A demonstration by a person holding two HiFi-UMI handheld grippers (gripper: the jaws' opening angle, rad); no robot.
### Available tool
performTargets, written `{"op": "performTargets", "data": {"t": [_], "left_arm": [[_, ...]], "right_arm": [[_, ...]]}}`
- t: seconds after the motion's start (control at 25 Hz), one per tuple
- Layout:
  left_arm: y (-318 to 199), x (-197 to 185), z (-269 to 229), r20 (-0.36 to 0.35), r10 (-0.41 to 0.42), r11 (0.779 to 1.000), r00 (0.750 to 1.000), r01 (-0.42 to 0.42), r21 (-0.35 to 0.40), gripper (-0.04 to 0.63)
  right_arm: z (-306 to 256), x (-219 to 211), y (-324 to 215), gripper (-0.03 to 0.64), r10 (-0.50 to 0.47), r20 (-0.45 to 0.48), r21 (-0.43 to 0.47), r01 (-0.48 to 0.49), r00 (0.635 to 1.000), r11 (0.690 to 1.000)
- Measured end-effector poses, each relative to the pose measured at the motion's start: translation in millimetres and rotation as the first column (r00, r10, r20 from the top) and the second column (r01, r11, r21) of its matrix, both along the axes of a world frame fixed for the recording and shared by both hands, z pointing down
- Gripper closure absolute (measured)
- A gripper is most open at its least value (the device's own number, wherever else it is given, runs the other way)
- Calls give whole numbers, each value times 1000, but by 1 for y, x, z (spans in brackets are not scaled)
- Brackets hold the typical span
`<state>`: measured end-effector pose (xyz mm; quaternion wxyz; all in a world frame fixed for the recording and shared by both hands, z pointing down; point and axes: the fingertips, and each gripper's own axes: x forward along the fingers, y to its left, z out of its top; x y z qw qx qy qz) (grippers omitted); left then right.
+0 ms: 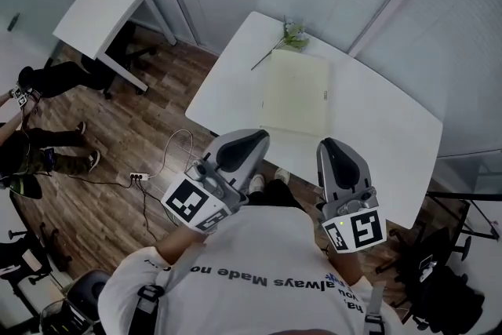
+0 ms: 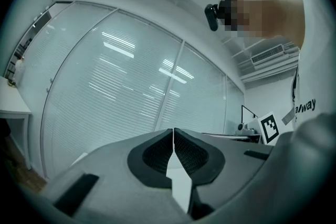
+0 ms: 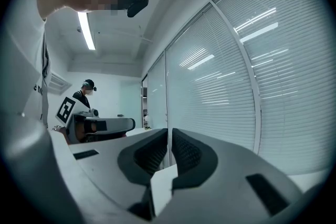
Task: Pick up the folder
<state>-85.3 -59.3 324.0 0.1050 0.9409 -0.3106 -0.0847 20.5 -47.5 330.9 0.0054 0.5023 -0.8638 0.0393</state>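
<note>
A pale yellow-green folder (image 1: pixel 294 94) lies flat on the white table (image 1: pixel 392 137), near its middle. Both grippers are held level at the table's near edge, short of the folder. The left gripper (image 1: pixel 252 137) is shut with nothing in it, and so is the right gripper (image 1: pixel 330 145). In the left gripper view the left gripper (image 2: pixel 173 132) has its jaws closed together, and only the blinds show beyond. The right gripper view shows the right gripper (image 3: pixel 169 132) the same way. The folder appears in neither gripper view.
A flower sprig (image 1: pixel 290 37) lies at the table's far edge, touching the folder's corner. A second white table (image 1: pixel 102 16) stands at the back left. A power strip (image 1: pixel 140 177) with cable lies on the wood floor. A person (image 1: pixel 47 149) sits at the left. Black bags (image 1: pixel 439 286) are at lower right.
</note>
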Motion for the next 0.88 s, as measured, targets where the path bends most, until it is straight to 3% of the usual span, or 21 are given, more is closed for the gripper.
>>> {"op": "performTargets", "data": {"t": [0.88], "left_arm": [[-77, 88, -16, 12, -45, 998, 999, 45, 37, 578]], "right_arm": [[-13, 86, -77, 586, -54, -11, 29, 54, 999, 998]]}}
